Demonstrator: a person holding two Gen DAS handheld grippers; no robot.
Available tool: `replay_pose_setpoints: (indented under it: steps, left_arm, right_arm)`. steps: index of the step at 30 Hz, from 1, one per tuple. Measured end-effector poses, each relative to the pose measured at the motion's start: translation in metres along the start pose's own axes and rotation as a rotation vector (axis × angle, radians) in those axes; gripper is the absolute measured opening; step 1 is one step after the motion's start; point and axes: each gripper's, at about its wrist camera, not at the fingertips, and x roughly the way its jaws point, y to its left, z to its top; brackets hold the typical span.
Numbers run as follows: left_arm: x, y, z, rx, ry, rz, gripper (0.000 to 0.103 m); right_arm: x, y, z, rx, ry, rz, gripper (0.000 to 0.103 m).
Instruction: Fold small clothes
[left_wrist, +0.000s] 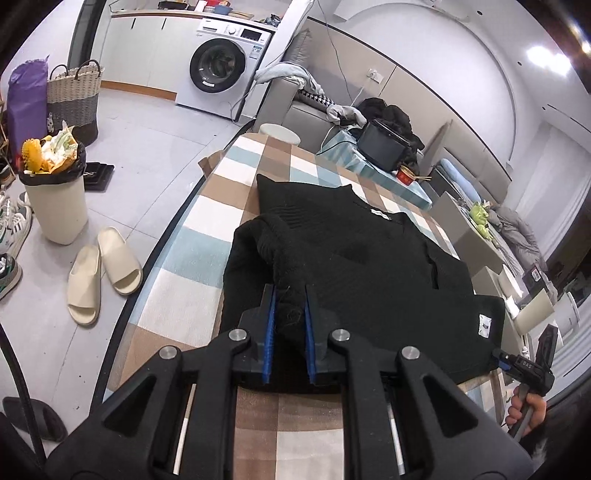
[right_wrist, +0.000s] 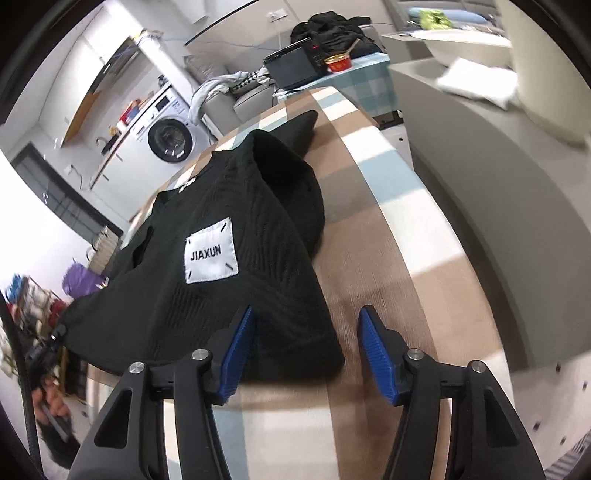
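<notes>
lying across a bench (left_wrist: 184, 236) covered in a brown, white and pale blue checked cloth is a black knit sweater (left_wrist: 369, 258), its body spread flat and a white patch reading "jiaxun" (right_wrist: 210, 251) sewn near the hem. the left gripper (left_wrist: 290, 299) has its blue-padded jaws clenched on a bunched fold of the sweater's sleeve, lifted slightly above the rest of the garment. the right gripper (right_wrist: 306, 332) sits at the sweater's near corner with its jaws released and spread wide; one blue pad touches the fabric edge, the other hangs over bare cloth beside it. in the left wrist view the right gripper shows small at the far corner of the bench, held by a hand (left_wrist: 526, 410). beyond the bench stand a white washing machine (left_wrist: 221, 70), a woven basket (left_wrist: 74, 96), a full bin (left_wrist: 55, 192), a pair of cream slippers (left_wrist: 103, 273) on the tiled floor, and a small black appliance (left_wrist: 382, 146).
</notes>
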Motion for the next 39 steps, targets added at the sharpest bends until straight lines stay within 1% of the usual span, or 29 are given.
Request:
replay_pose_setpoints:
  steps: [1, 2, 4, 5, 6, 10, 14, 15, 17, 20, 22, 24, 25, 26, 27, 28, 29, 30, 31, 32, 34, 36, 39]
  left_arm:
    - [0.000, 0.000, 0.000, 0.000, 0.002, 0.004, 0.010]
    - [0.000, 0.000, 0.000, 0.000, 0.002, 0.007, 0.010]
    - [-0.004, 0.000, 0.001, -0.003, -0.005, 0.010, 0.010]
    - [-0.005, 0.000, 0.001, -0.004, -0.007, 0.010, 0.010]
    - [-0.005, 0.000, 0.002, -0.009, -0.006, 0.009, 0.010]
    - [-0.004, -0.002, 0.008, -0.007, -0.012, -0.003, 0.010]
    - [0.000, -0.004, 0.025, 0.000, -0.033, -0.013, 0.010]
    - [0.002, -0.005, 0.032, 0.002, -0.041, -0.018, 0.010]
    - [0.009, -0.005, 0.050, 0.009, -0.055, -0.012, 0.010]
    - [0.028, -0.005, 0.081, 0.011, -0.065, -0.035, 0.010]
    - [0.049, -0.004, 0.105, 0.007, -0.062, -0.036, 0.010]
    - [0.072, -0.002, 0.126, -0.012, -0.050, -0.024, 0.011]
    - [0.085, 0.000, 0.136, -0.037, -0.037, 0.004, 0.015]
    - [0.098, 0.003, 0.145, -0.066, -0.027, 0.039, 0.026]
    - [0.110, 0.006, 0.154, -0.081, -0.019, 0.062, 0.033]
    - [0.117, 0.008, 0.157, -0.093, -0.013, 0.081, 0.047]
    - [0.123, 0.011, 0.159, -0.102, -0.007, 0.090, 0.053]
    - [0.127, 0.012, 0.158, -0.100, -0.008, 0.086, 0.053]
    - [0.129, 0.012, 0.157, -0.086, -0.005, 0.088, 0.056]
    - [0.131, 0.013, 0.154, -0.073, -0.003, 0.095, 0.057]
    - [0.133, 0.014, 0.148, -0.051, -0.006, 0.113, 0.063]
    - [0.137, 0.016, 0.141, -0.040, 0.002, 0.118, 0.064]
    - [0.146, 0.017, 0.134, -0.019, 0.025, 0.132, 0.064]
  right_arm:
    - [0.001, 0.003, 0.001, -0.018, 0.004, 0.004, 0.021]
    - [-0.002, 0.009, 0.003, -0.050, 0.005, 0.010, 0.011]
    - [-0.011, 0.020, 0.003, -0.124, -0.016, -0.001, 0.006]
    - [-0.016, 0.024, 0.003, -0.145, -0.025, 0.003, 0.006]
    - [-0.026, 0.029, 0.004, -0.159, -0.053, 0.019, 0.006]
    - [-0.051, 0.035, 0.020, -0.127, -0.141, 0.077, 0.005]
    - [-0.062, 0.043, 0.050, -0.066, -0.237, 0.138, 0.005]
    - [-0.060, 0.048, 0.062, -0.060, -0.257, 0.134, 0.005]
    - [-0.052, 0.056, 0.084, -0.068, -0.271, 0.120, 0.005]
    - [-0.034, 0.067, 0.125, -0.058, -0.294, 0.111, 0.005]
    - [-0.017, 0.074, 0.159, -0.037, -0.329, 0.083, 0.005]
    - [0.006, 0.076, 0.192, 0.023, -0.349, 0.037, 0.006]
    - [0.018, 0.076, 0.205, 0.045, -0.342, 0.019, 0.015]
    - [0.033, 0.073, 0.219, 0.062, -0.321, -0.001, 0.026]
    - [0.048, 0.068, 0.230, 0.090, -0.296, -0.027, 0.029]
    - [0.058, 0.063, 0.236, 0.120, -0.274, -0.037, 0.032]
    - [0.066, 0.057, 0.237, 0.149, -0.249, -0.035, 0.032]
    - [0.071, 0.050, 0.233, 0.169, -0.225, -0.021, 0.033]
    - [0.072, 0.046, 0.228, 0.168, -0.219, -0.018, 0.039]
    - [0.074, 0.043, 0.222, 0.160, -0.213, -0.035, 0.043]
    - [0.075, 0.038, 0.208, 0.138, -0.194, -0.057, 0.043]
    - [0.077, 0.035, 0.197, 0.114, -0.164, -0.071, 0.043]
    - [0.077, 0.035, 0.188, 0.072, -0.152, -0.067, 0.043]
